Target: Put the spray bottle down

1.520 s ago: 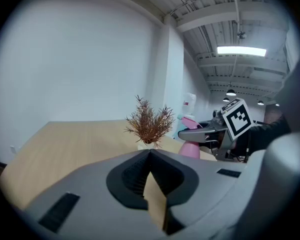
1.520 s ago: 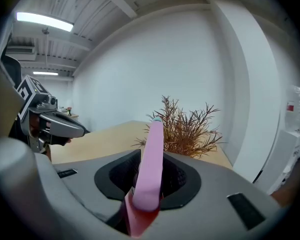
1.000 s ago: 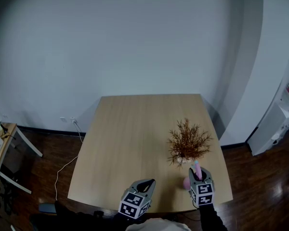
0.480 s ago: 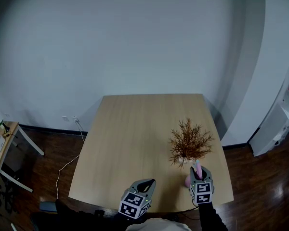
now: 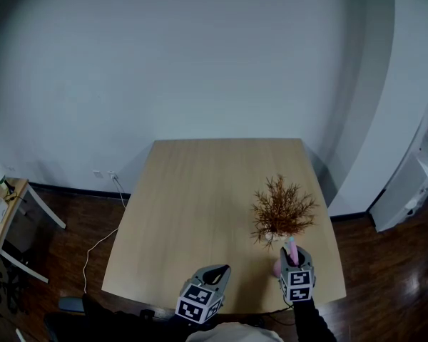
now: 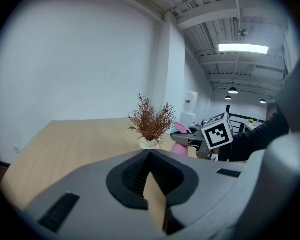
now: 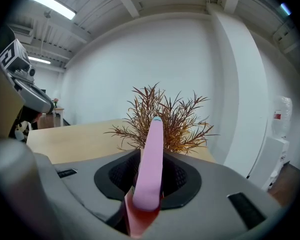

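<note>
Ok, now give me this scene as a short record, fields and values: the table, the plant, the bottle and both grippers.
surface: light wooden table
plant: reddish-brown twiggy plant in a small white pot, on the table's right side
spray bottle: pink spray bottle, on the near side of the plant, its top between the right gripper's jaws
right gripper: right gripper closed on the spray bottle
left gripper: left gripper over the table's near edge, jaws together, nothing between them
bottle resting on table: cannot tell

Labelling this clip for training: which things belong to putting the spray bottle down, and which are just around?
Job: pink spray bottle, right gripper shut on it, table.
Just around: potted dried plant, shut left gripper, small side table.
</note>
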`<state>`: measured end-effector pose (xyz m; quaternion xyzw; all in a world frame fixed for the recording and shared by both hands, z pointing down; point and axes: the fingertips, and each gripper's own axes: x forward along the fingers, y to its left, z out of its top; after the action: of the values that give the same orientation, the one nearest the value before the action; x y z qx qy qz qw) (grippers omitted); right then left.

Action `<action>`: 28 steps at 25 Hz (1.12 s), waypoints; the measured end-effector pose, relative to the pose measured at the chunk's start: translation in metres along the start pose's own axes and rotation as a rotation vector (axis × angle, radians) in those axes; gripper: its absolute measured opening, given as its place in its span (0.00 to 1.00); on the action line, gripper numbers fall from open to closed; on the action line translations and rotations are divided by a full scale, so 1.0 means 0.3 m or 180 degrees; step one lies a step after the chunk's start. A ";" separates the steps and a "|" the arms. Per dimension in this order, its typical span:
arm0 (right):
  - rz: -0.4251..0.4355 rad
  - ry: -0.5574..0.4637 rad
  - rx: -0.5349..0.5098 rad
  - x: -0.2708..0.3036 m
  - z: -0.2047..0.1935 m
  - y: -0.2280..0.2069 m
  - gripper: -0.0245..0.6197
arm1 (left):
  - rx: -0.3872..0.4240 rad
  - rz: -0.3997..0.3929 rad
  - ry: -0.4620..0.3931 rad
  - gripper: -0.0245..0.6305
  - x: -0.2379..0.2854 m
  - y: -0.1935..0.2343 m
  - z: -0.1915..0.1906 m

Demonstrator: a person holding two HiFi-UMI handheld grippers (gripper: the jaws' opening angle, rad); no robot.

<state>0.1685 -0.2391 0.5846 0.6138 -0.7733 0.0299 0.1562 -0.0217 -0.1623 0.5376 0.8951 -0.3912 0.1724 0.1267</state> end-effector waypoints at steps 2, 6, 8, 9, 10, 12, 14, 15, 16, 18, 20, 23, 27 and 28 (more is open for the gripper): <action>-0.0028 -0.0030 0.0013 -0.007 0.014 0.002 0.16 | 0.0001 -0.0006 0.0002 0.05 -0.002 -0.003 -0.002; 0.0033 -0.0075 0.0035 -0.006 0.016 0.013 0.29 | 0.0000 -0.0023 0.0011 0.05 -0.001 -0.006 -0.005; 0.0058 -0.0080 0.0037 -0.009 0.011 0.019 0.35 | 0.0002 -0.0025 0.0009 0.05 -0.003 -0.008 -0.006; 0.0061 -0.0087 0.0029 -0.012 0.013 0.022 0.37 | 0.0003 -0.0026 0.0008 0.05 -0.004 -0.009 -0.007; 0.0055 -0.0097 0.0017 -0.017 0.019 0.024 0.37 | 0.0004 -0.0027 0.0007 0.05 -0.005 -0.010 -0.007; 0.0016 -0.0117 0.0003 -0.028 0.020 0.018 0.37 | 0.0002 -0.0028 0.0008 0.05 -0.004 -0.010 -0.008; -0.0074 -0.0147 0.0025 -0.049 0.025 0.002 0.43 | -0.0004 -0.0027 0.0009 0.05 -0.005 -0.009 -0.011; -0.0133 -0.0169 0.0051 -0.068 0.030 -0.009 0.43 | -0.0008 -0.0026 0.0009 0.05 -0.005 -0.009 -0.012; -0.0194 -0.0193 0.0086 -0.091 0.037 -0.020 0.43 | -0.0012 -0.0025 0.0009 0.05 -0.006 -0.008 -0.014; -0.0323 -0.0238 0.0169 -0.142 0.045 -0.047 0.43 | -0.0016 -0.0020 0.0011 0.05 -0.004 -0.005 -0.017; -0.0442 -0.0305 0.0229 -0.195 0.054 -0.076 0.43 | -0.0023 -0.0029 0.0017 0.05 0.001 -0.006 -0.019; -0.0474 -0.0485 0.0189 -0.267 0.112 -0.078 0.42 | -0.0035 -0.0065 0.0009 0.05 0.013 -0.019 -0.020; -0.0342 -0.0593 0.0029 -0.300 0.176 -0.020 0.08 | -0.0024 -0.0122 -0.0017 0.05 0.028 -0.037 -0.012; -0.0276 -0.0602 0.0035 -0.302 0.180 0.000 0.04 | -0.0019 -0.0135 -0.0026 0.05 0.030 -0.042 -0.009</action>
<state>0.1755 -0.1668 0.5082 0.6476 -0.7571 -0.0307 0.0802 -0.0073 -0.1590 0.5426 0.9035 -0.3731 0.1649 0.1314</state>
